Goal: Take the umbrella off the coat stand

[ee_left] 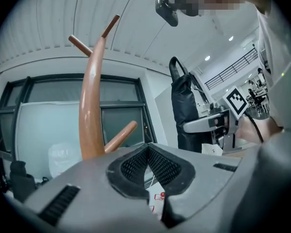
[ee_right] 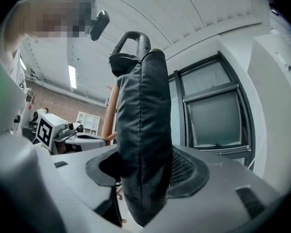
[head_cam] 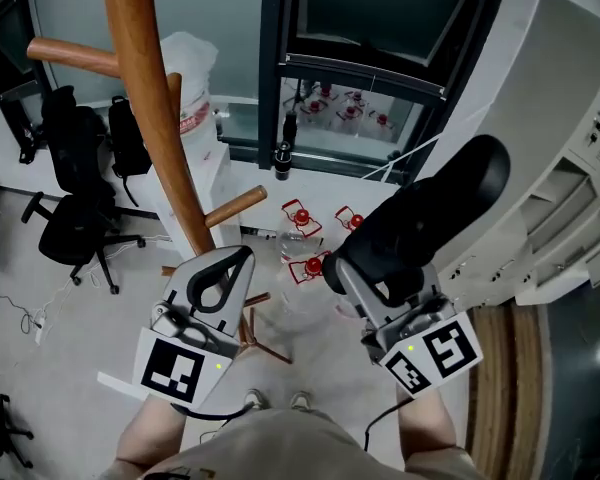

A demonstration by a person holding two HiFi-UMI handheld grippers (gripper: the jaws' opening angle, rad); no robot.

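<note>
Near right, umbrella: black fabric, clamped in right gripper.
Coat stand: smooth curved wood.
Left gripper: level, closed empty.

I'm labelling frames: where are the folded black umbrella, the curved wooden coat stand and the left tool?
folded black umbrella [ee_right: 143,130]: right gripper view, fabric sleeve.
curved wooden coat stand [head_cam: 148,98]: head view, main pole.
left tool [ee_left: 148,149]: left gripper view, closed tips.

Head view downward — gripper views share coat stand.
</note>
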